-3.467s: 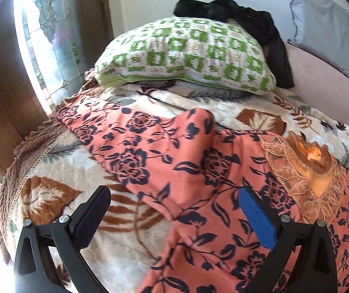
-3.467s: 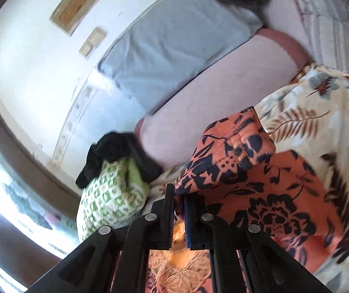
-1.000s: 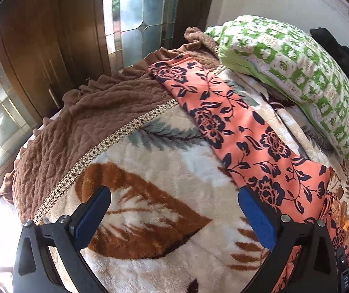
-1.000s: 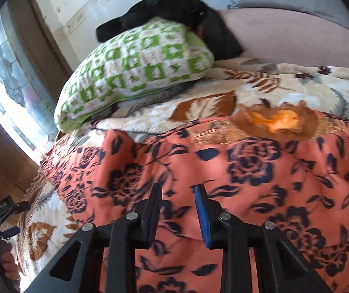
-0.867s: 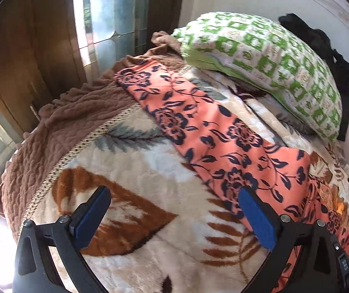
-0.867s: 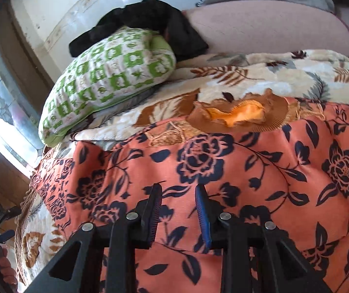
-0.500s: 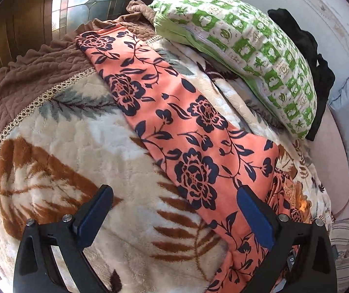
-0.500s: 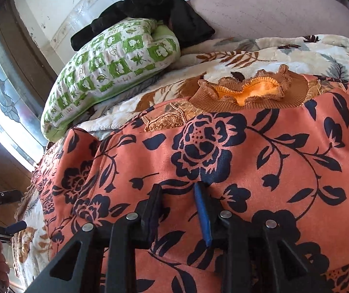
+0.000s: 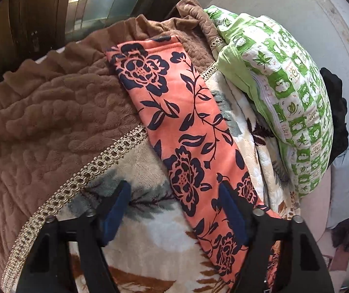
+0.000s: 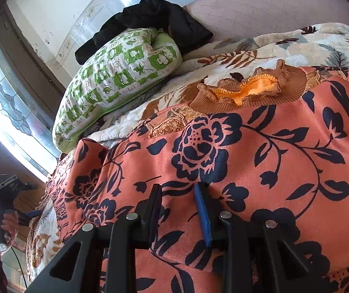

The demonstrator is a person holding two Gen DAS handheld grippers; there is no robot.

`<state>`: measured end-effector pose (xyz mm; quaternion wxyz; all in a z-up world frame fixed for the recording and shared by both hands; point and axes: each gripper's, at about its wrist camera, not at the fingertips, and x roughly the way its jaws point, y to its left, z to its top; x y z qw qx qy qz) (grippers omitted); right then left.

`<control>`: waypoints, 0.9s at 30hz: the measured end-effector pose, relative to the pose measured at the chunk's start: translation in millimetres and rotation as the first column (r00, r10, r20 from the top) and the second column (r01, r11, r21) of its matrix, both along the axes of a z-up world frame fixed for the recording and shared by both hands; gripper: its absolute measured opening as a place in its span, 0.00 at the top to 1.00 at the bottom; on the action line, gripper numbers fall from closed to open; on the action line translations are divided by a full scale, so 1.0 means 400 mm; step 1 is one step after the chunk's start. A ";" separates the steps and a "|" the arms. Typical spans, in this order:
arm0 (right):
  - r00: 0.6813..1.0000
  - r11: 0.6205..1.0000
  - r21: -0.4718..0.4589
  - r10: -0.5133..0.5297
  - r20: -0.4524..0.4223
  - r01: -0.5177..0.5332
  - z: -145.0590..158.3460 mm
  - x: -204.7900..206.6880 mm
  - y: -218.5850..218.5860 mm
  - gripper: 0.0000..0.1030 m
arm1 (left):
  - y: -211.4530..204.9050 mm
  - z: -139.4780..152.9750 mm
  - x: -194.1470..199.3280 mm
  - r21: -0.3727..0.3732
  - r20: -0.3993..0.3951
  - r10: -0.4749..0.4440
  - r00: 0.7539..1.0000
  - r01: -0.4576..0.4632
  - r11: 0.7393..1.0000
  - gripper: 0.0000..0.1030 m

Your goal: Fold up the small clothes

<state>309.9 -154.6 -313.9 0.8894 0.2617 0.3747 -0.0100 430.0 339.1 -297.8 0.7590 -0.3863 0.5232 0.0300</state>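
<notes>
An orange top with dark blue flowers lies spread on the bed. Its long sleeve runs away from my left gripper toward the bed's brown edge. The left jaws are closing, astride the sleeve's near part, and the pads are not pressing on it. In the right wrist view the top's body fills the foreground, with its brown ruffled collar beyond. My right gripper rests its tips on the body, jaws narrowly apart, no fold pinched. A hand holds the left gripper at far left.
A green-and-white pillow lies beside the sleeve, with black clothing on top of it. The leaf-patterned blanket has a brown quilted border. A window and a wooden frame stand past the bed's edge.
My left gripper swung over and down onto the sleeve, and its jaws narrowed. The right gripper sank closer to the top's body, its gap unchanged.
</notes>
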 end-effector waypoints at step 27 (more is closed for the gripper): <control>0.999 0.992 0.127 -0.021 0.035 0.017 -0.002 -0.011 -0.026 0.69 | -0.203 0.175 0.054 0.219 0.232 -0.125 0.965 0.073 0.973 0.95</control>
